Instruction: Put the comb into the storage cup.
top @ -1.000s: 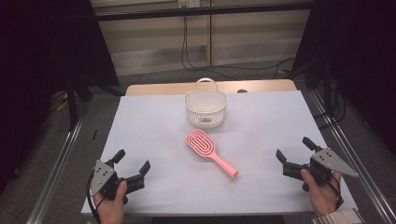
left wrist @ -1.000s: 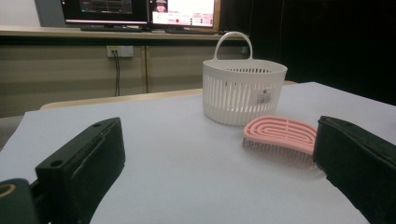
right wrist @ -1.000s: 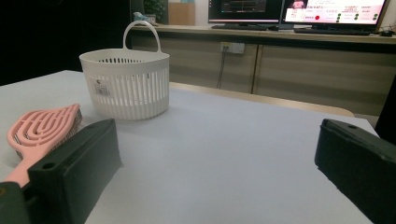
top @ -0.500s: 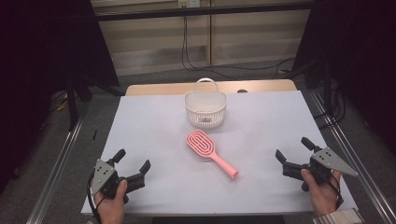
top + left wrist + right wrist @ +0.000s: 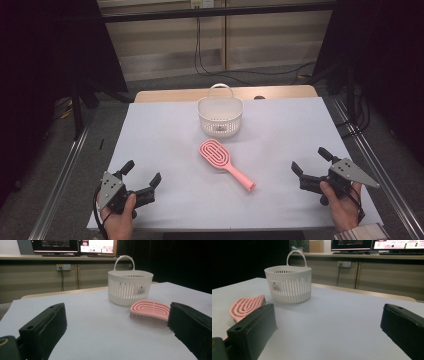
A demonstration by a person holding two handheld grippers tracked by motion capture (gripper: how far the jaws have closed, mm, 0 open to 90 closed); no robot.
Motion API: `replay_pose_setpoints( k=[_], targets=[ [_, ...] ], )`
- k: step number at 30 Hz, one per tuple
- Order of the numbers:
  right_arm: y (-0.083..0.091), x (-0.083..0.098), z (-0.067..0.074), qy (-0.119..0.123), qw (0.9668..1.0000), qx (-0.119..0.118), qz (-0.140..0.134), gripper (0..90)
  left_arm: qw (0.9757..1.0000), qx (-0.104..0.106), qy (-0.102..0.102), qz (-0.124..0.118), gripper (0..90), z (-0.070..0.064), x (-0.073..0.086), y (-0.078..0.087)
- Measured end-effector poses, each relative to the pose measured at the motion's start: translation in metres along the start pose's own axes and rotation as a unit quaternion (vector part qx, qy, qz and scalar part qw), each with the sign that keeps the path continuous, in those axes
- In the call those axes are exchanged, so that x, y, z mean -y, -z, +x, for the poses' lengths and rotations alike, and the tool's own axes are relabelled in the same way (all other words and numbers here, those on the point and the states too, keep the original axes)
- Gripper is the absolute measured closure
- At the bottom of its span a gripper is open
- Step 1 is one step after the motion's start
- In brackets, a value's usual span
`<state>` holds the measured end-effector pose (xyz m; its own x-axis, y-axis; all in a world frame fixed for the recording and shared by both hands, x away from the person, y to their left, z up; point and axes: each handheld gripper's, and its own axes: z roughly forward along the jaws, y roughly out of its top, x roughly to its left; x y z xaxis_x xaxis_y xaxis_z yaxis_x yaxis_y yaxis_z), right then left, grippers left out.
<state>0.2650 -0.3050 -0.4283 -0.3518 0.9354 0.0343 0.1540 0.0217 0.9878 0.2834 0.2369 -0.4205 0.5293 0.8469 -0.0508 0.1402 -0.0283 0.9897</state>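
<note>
In the left gripper view, the black claw's jaw covers the handle end of the pink plastic oval hairbrush (image 5: 149, 310). The small label (image 5: 141, 291) on the white slatted plastic basket (image 5: 130, 285) is too small to read.

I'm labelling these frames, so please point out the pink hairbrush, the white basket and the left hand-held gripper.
Pink plastic hairbrush (image 5: 216, 153): high view, on its oval head.
White slotted plastic basket (image 5: 130, 290): left gripper view, on its front wall.
Left hand-held gripper (image 5: 141, 173): high view, between its open jaw tips.
</note>
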Motion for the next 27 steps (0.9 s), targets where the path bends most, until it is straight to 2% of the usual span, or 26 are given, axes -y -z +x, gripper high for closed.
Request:
replay_pose_setpoints(
  k=[6, 12, 16, 21, 24, 27],
  targets=[
    [-0.002, 0.001, 0.003, 0.002, 0.9999, -0.014, 0.006, 0.0, 1.0000, 0.000, -0.001, -0.002, 2.5, 0.002, -0.002, 0.000],
    [-0.007, 0.000, 0.008, 0.003, 0.9996, -0.028, 0.006, 0.0, 1.0000, 0.007, -0.001, 0.007, 2.5, -0.001, 0.000, -0.003],
    [-0.010, 0.000, 0.012, 0.016, 0.9993, -0.030, 0.018, 0.0, 0.9999, 0.008, -0.004, 0.007, 2.5, -0.001, 0.000, -0.003],
    [-0.013, -0.001, 0.013, 0.014, 0.9991, -0.036, 0.018, 0.0, 0.9999, 0.008, -0.001, 0.006, 2.5, 0.000, 0.000, -0.003],
    [-0.016, -0.002, 0.015, 0.004, 0.9990, -0.039, 0.021, 0.0, 0.9999, 0.010, -0.005, 0.007, 2.5, 0.000, 0.000, -0.003],
    [-0.017, -0.002, 0.015, 0.009, 0.9989, -0.042, 0.022, 0.0, 0.9999, 0.011, -0.008, 0.007, 2.5, 0.000, 0.000, -0.003]
  ],
)
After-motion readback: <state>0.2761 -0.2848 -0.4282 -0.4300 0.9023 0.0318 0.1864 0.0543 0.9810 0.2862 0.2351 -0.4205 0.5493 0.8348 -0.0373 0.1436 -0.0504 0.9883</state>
